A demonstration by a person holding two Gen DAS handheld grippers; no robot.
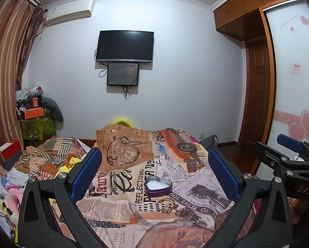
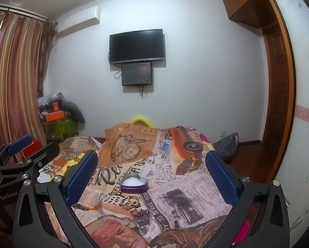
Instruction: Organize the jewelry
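Note:
A purple heart-shaped tin (image 1: pixel 158 186) with a white lining stands open on a newspaper-print cloth (image 1: pixel 195 186). Just in front of it lies a small heap of gold-coloured jewelry (image 1: pixel 169 205), chains and rings tangled together. My left gripper (image 1: pixel 154 153) hovers above the cloth, open wide, with nothing between its blue pads. In the right wrist view the same tin (image 2: pixel 133 184) and jewelry (image 2: pixel 133 204) sit between and below the fingers of my right gripper (image 2: pixel 152 155), also open wide and holding nothing. Each gripper shows at the edge of the other's view, the right gripper (image 1: pixel 276 144) and the left gripper (image 2: pixel 34 144).
The cloth (image 2: pixel 185 196) drapes over a raised surface. Clothes and papers (image 1: pixel 14 186) and a red box (image 1: pixel 10 150) crowd the left side. A television (image 1: pixel 124 46) hangs on the far wall. A wardrobe (image 1: pixel 295 82) and a door (image 1: pixel 255 95) stand to the right.

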